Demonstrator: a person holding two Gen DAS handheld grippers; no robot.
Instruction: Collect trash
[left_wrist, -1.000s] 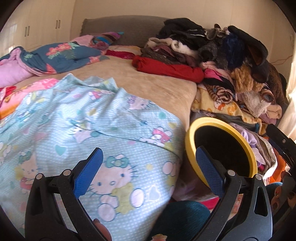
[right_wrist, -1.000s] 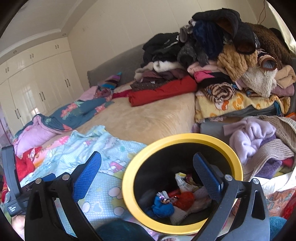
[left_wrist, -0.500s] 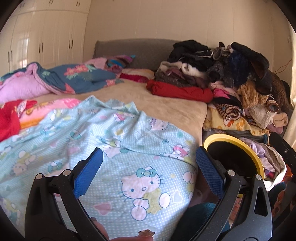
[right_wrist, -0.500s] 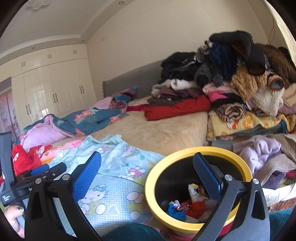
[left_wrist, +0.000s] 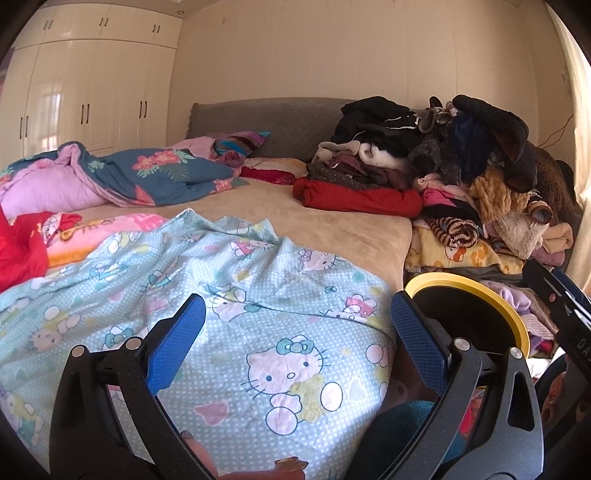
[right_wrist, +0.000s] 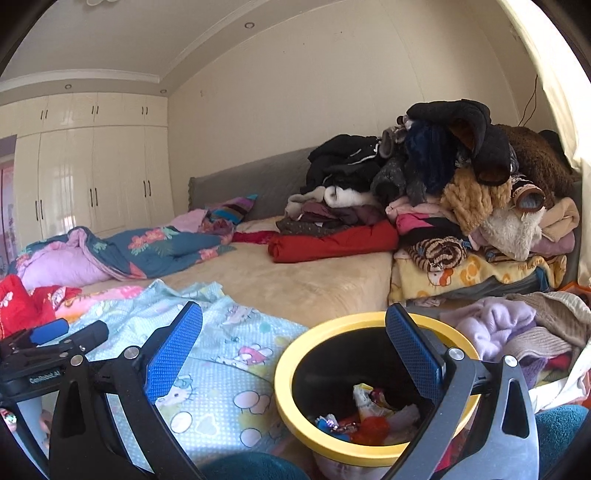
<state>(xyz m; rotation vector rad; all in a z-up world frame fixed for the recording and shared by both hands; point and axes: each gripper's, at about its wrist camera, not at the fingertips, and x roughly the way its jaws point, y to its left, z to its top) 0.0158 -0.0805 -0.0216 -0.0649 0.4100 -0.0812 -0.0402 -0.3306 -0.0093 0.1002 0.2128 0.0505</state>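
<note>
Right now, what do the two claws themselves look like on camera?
Both match: the left claw and right claw have black plastic frames with triangular cut-outs and silver rivets, and each finger carries a flat blue textured pad. From the right view, the left tool's body shows small white lettering, too small to read reliably. No cables or sleeves visible.

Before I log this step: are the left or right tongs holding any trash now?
No. The left tongs and right tongs are both open and empty; wrappers lie in the yellow-rimmed bin.
</note>
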